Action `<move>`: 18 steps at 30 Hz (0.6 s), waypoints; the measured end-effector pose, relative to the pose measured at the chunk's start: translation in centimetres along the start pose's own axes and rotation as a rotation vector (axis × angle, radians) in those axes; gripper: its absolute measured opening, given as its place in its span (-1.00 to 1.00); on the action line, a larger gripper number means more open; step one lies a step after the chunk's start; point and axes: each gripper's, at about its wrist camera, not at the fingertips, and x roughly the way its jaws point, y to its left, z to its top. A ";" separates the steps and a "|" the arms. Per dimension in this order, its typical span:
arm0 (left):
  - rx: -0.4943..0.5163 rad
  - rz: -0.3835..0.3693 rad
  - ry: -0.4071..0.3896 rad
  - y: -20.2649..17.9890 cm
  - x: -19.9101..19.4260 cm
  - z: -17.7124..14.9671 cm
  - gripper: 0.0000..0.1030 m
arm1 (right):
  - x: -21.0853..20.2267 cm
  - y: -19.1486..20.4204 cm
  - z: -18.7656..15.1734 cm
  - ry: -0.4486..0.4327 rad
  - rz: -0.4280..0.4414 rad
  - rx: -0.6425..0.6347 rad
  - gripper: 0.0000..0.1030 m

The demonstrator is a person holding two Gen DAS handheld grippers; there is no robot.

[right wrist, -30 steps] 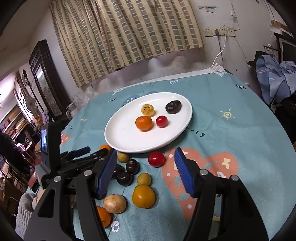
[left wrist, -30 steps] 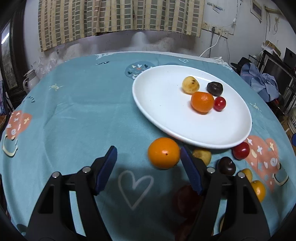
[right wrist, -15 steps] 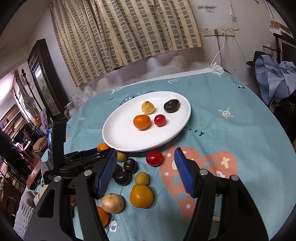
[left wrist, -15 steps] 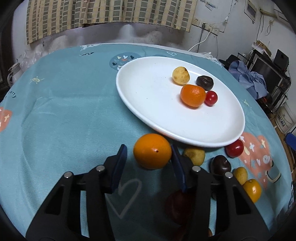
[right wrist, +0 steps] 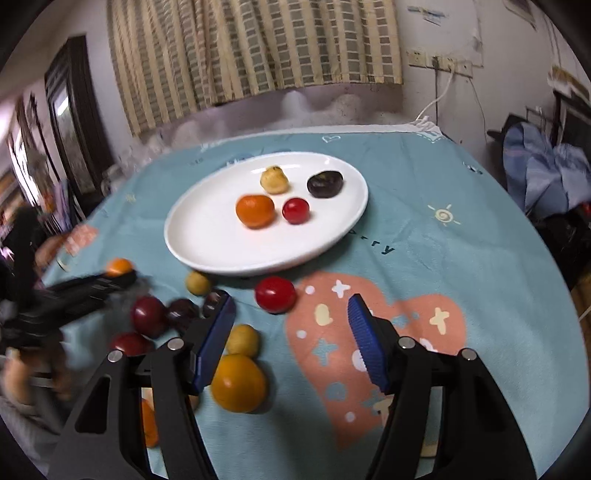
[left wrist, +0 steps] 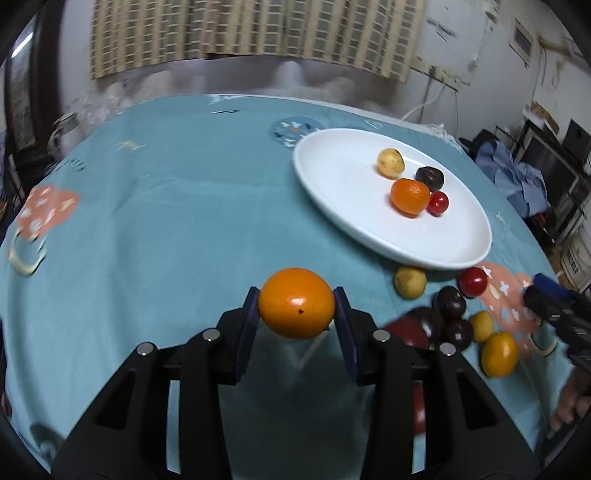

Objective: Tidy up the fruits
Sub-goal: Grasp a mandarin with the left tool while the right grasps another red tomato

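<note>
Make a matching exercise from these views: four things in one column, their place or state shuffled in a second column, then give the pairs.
1. large orange
2. dark plum
3. red tomato
4. right gripper

A. on the white plate
B. open, holding nothing
C. clamped in the left gripper, whose jaws have just been closing
D. on the tablecloth just off the plate's near rim

Pairs: 1-C, 2-A, 3-D, 4-B

Checked curtain [right wrist: 255, 51], white wall [right wrist: 461, 33], dark cabinet [right wrist: 75, 122].

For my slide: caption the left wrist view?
Left hand-held gripper clamps an orange near the white plate.
</note>
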 end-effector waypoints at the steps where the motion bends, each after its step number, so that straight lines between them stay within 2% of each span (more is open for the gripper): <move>1: -0.003 0.007 -0.004 0.2 -0.4 -0.3 -0.22 | 0.4 0.3 -0.2 0.012 0.000 -0.021 0.05; 4: -0.018 -0.003 -0.003 0.6 -0.6 -0.4 -0.22 | 1.4 1.0 -0.2 0.029 -0.005 -0.063 -0.10; 7: -0.016 -0.011 0.007 0.6 -0.1 -0.4 -0.22 | 2.4 0.9 0.8 0.044 0.001 -0.049 -0.10; 10: -0.012 -0.017 0.010 0.6 0.1 -0.3 -0.22 | 4.2 1.0 1.9 0.106 0.027 -0.034 -0.10; 14: -0.008 -0.022 0.018 0.4 0.4 -0.2 -0.22 | 6.0 1.4 1.8 0.139 0.008 -0.044 -0.19; 17: 0.008 -0.019 0.028 0.0 0.8 -0.2 -0.22 | 6.8 0.9 1.6 0.152 0.034 -0.018 -0.29; 18: 0.015 -0.016 0.031 -0.1 1.0 -0.2 -0.22 | 6.8 0.9 1.7 0.148 0.036 -0.023 -0.37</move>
